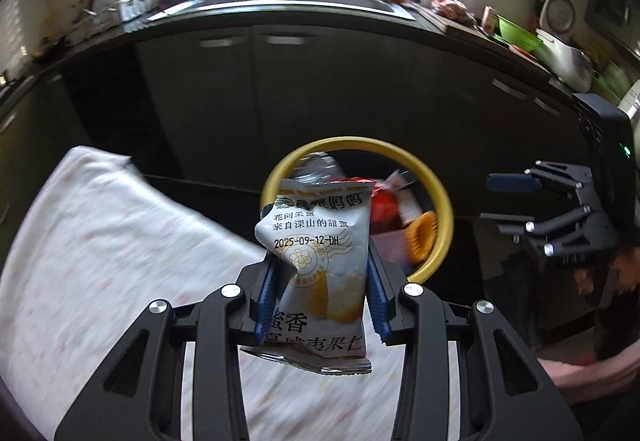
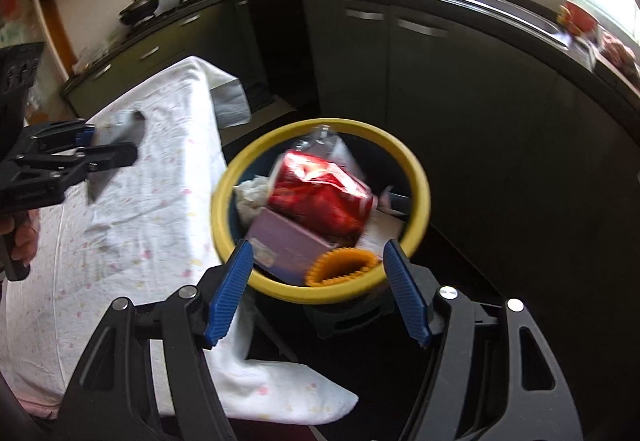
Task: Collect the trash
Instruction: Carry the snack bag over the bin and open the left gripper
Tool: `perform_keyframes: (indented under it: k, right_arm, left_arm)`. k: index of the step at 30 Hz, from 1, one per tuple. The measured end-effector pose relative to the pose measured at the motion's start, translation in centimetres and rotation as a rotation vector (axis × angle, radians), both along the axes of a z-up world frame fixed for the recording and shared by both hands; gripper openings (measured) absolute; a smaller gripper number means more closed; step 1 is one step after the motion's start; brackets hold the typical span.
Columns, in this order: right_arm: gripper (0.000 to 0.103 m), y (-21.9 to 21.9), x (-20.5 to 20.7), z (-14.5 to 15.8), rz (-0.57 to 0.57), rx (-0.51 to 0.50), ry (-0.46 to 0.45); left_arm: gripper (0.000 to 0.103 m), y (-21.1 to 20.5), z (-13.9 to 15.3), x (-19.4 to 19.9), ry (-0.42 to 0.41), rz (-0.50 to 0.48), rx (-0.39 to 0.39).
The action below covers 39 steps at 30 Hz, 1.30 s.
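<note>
My left gripper (image 1: 320,297) is clamped on a white snack packet (image 1: 320,265), its blue pads (image 1: 266,297) pressing the packet's sides; the packet stands upright between them, top edge crumpled. Just beyond the packet sits the yellow-rimmed bin (image 1: 442,201), holding a red wrapper (image 2: 320,193), a purple box (image 2: 284,245) and an orange piece (image 2: 340,267). My right gripper (image 2: 320,293) has its jaws apart and empty, with the bin's near rim between its fingertips. A white cloth (image 2: 132,201) lies to the left.
</note>
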State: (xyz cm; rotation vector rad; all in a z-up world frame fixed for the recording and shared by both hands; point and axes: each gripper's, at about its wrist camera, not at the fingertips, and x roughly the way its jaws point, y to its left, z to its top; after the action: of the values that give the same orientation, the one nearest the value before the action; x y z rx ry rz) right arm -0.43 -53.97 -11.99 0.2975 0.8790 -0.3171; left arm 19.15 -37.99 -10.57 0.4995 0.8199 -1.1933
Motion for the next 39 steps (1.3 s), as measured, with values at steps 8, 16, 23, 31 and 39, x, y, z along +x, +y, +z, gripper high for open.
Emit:
perform_keyframes:
  k: [8, 16, 23, 31, 39]
  right_arm:
    - [0.064, -1.7, -1.7, -0.6, -0.022, 0.027, -0.013]
    - [0.064, -2.9, -2.4, -1.0, -0.049, 0.045, -0.015]
    - [0.064, -2.8, -2.3, -0.9, -0.044, 0.037, -0.015]
    - [0.064, -2.4, -2.5, -0.9, -0.045, 0.032, -0.007]
    - [0.066, -0.3, -2.2, -0.1, 0.005, 0.032, -0.025]
  left_arm:
    - [0.039, -9.2, -2.9, -1.5, 0.068, -0.042, 0.072]
    - [0.040, -14.0, -5.2, -3.2, -0.029, -0.052, 0.128]
    - [0.070, -16.2, -6.8, -2.7, -0.075, 0.008, 0.175]
    - [0.081, -13.6, -5.4, -1.6, -0.067, 0.079, 0.151]
    - [0.096, -5.4, -0.2, -2.2, -0.122, 0.210, 0.030]
